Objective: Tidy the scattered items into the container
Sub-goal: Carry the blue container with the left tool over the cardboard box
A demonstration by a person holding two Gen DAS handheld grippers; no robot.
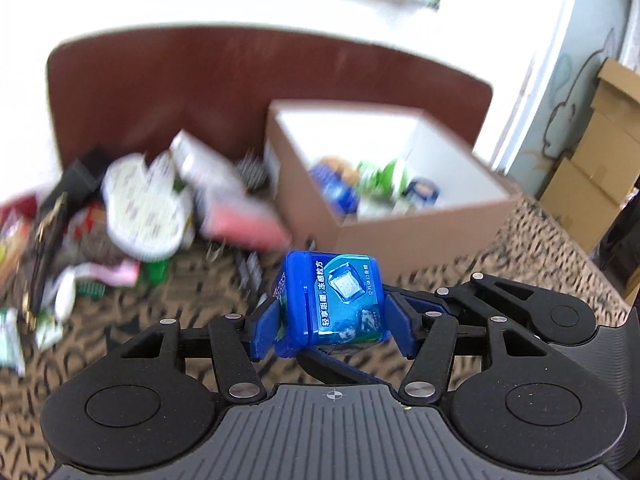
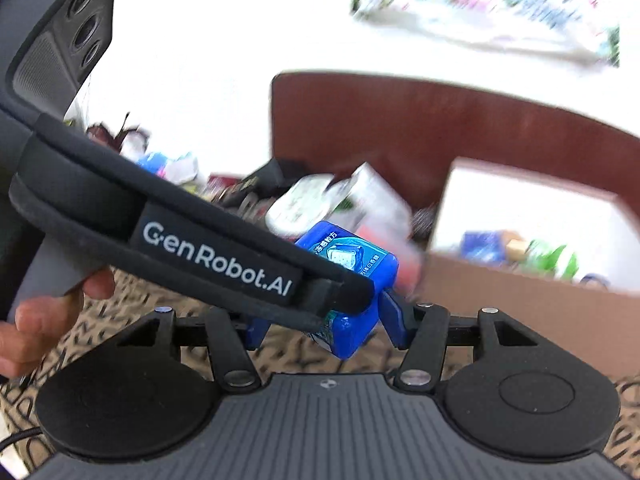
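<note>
A blue chewing-gum box (image 1: 336,304) with a teal label hangs above the patterned cloth, tilted. My left gripper (image 1: 332,318) is shut on it, blue pads (image 1: 265,330) pressing its two sides. My right gripper (image 2: 326,326) is shut on the same gum box (image 2: 354,258) from another side; its black linkage (image 1: 520,300) shows just right of the box in the left wrist view. The left gripper's strapped body (image 2: 216,256) crosses in front and hides part of the box. The open cardboard container (image 1: 420,240) stands just beyond, with several packets inside.
A blurred pile of scattered packets and boxes (image 1: 144,204) lies left of the container (image 2: 500,312) on a leopard-patterned cloth (image 1: 540,248). A brown board (image 1: 200,80) stands behind. A person's hand (image 2: 40,320) holds the left gripper. Stacked cartons (image 1: 600,160) sit at far right.
</note>
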